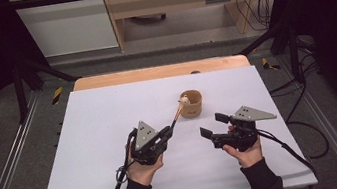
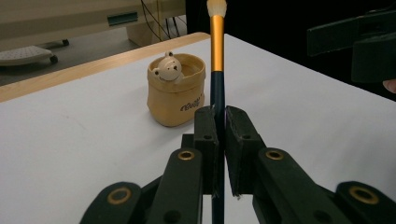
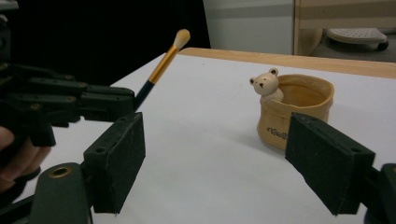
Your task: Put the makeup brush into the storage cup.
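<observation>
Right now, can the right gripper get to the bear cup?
Probably yes. The right gripper is open and holds nothing, and bare white table lies between it and the bear cup.

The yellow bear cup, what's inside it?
The cup looks empty in its upper part; a small bear figure perches at its rim. The near wall hides its bottom.

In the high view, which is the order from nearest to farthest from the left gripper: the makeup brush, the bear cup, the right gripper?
1. Makeup brush: clamped in the left gripper, tip pointing up and right toward the cup.
2. Bear cup: just past the brush tip.
3. Right gripper: to the right, jaws open, with nothing between them.
</observation>
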A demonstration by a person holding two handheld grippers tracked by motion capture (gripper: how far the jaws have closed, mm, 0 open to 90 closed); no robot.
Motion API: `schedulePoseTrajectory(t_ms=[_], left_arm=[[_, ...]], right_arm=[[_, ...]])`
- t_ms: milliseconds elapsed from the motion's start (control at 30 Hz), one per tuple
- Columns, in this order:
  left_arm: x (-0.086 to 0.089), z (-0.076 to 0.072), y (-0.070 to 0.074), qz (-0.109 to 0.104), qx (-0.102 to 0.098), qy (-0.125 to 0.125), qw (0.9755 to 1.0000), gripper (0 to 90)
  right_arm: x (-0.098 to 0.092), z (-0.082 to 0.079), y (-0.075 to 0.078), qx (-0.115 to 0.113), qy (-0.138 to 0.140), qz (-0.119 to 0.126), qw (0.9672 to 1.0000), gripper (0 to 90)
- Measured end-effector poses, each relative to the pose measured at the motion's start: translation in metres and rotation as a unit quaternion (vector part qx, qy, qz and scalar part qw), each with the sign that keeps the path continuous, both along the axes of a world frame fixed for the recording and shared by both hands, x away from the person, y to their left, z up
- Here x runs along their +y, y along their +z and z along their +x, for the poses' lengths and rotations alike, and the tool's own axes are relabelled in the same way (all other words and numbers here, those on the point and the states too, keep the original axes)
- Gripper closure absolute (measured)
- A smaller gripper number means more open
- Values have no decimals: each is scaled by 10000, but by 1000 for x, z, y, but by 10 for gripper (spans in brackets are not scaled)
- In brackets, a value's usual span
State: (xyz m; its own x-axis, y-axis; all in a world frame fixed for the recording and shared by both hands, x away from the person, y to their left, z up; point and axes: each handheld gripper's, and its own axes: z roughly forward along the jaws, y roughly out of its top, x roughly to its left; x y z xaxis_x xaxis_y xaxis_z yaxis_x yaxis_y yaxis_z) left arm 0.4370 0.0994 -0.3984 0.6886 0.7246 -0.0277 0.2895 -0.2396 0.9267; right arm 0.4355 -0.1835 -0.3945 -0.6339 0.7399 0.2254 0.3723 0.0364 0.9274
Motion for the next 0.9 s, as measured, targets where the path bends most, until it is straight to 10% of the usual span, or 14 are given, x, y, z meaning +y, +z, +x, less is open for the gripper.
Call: schedulePoseTrajectory(t_ms=[900], left_arm=[[-9, 4, -1, 10, -38, -29, 10000, 830]], right_arm=[[16, 8, 1, 220, -288, 371, 9987, 231]])
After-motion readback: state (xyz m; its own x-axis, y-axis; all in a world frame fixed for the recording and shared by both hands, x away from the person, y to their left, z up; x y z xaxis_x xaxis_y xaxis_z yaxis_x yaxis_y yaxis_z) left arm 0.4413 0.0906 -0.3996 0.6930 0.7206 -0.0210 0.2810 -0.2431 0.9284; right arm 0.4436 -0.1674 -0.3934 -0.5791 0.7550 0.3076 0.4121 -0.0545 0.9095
